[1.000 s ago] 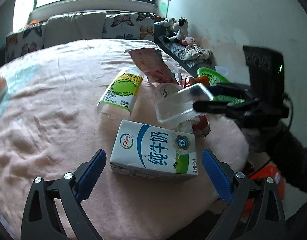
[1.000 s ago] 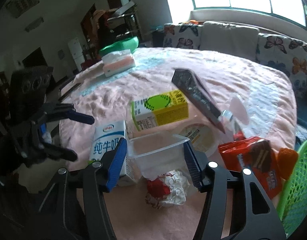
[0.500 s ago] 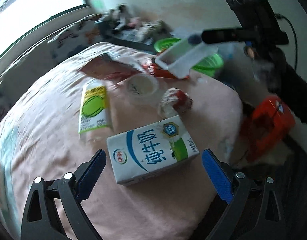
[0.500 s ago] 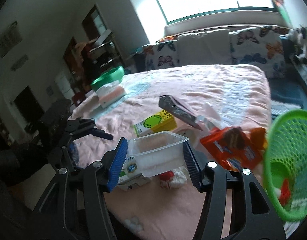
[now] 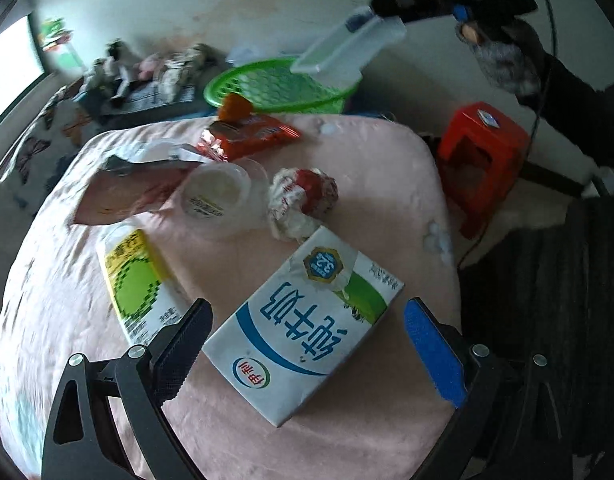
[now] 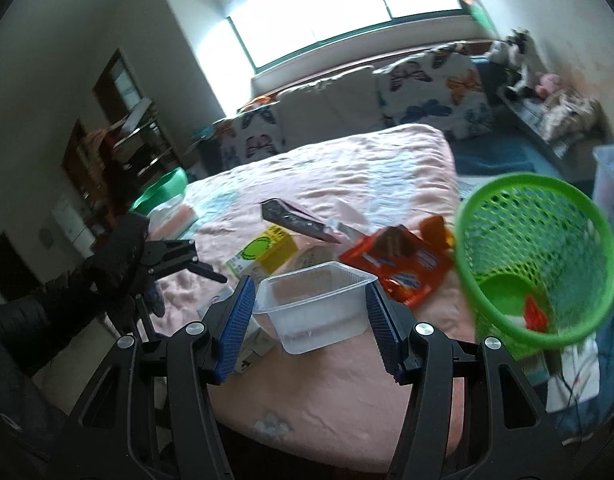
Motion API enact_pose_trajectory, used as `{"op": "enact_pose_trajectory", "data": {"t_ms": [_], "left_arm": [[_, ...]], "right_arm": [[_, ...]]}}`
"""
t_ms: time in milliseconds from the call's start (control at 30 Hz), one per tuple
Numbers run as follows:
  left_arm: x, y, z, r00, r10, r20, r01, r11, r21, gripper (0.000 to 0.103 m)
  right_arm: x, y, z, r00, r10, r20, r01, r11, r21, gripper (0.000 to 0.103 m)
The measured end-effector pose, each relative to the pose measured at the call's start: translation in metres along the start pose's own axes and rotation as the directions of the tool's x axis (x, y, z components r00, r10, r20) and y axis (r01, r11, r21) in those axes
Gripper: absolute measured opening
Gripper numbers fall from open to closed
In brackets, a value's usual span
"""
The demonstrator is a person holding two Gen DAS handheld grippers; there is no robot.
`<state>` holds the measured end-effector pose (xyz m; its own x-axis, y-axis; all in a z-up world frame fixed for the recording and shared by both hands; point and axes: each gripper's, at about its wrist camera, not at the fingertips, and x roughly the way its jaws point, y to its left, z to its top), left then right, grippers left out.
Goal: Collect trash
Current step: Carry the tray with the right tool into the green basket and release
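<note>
A blue-and-white milk carton [image 5: 303, 320] lies flat on the pink-covered table [image 5: 387, 184]. My left gripper [image 5: 307, 344] straddles it, open, with neither pad touching it. My right gripper [image 6: 311, 316] is shut on a clear plastic tub [image 6: 315, 304], its blue pads pressing both side walls. In the left wrist view the tub [image 5: 347, 52] hangs tilted above the rim of the green mesh basket [image 5: 275, 88]. In the right wrist view the basket [image 6: 535, 260] stands just right of the tub, with some red and white scraps at its bottom.
Other trash lies on the table: a yellow-green juice carton [image 5: 139, 284], a crumpled red-and-white wrapper [image 5: 303, 200], a round plastic cup [image 5: 215, 192], a red snack packet [image 5: 247, 136] and a pink pouch [image 5: 135, 184]. A red stool [image 5: 483, 152] stands past the table's right edge.
My right gripper has carried the clear tub up off the table and across to the green basket. My left gripper has rolled over the milk carton and stayed open.
</note>
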<state>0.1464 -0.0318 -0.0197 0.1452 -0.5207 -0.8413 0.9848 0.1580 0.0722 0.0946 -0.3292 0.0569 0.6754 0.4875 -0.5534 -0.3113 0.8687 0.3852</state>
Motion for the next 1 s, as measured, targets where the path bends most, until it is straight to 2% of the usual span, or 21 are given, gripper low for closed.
{"op": "enact_pose_trajectory", "data": {"t_ms": [300, 500, 633, 800, 1000], "left_arm": [[0.018, 0.009, 0.004, 0.997, -0.077, -0.019, 0.079, 0.989, 0.127, 0.093], [0.026, 0.013, 0.005, 0.988, -0.150, -0.029, 0.153, 0.978, 0.144, 0.093], [0.037, 0.014, 0.001, 0.982, -0.182, -0.049, 0.187, 0.975, 0.118, 0.092], [0.040, 0.008, 0.000, 0.980, -0.194, -0.036, 0.196, 0.977, 0.086, 0.079], [0.037, 0.006, 0.001, 0.990, -0.141, -0.013, 0.140, 0.989, -0.047, 0.072]], "right_arm": [[-0.005, -0.017, -0.010, 0.996, -0.087, 0.015, 0.085, 0.989, 0.120, 0.057], [-0.003, -0.029, -0.010, 0.989, -0.145, 0.005, 0.142, 0.977, 0.159, 0.057], [-0.003, -0.036, -0.011, 0.985, -0.171, 0.008, 0.166, 0.969, 0.185, 0.057], [-0.008, -0.050, -0.016, 0.976, -0.216, 0.017, 0.206, 0.950, 0.236, 0.057], [-0.018, -0.074, -0.018, 0.943, -0.332, 0.032, 0.310, 0.908, 0.281, 0.057]]}}
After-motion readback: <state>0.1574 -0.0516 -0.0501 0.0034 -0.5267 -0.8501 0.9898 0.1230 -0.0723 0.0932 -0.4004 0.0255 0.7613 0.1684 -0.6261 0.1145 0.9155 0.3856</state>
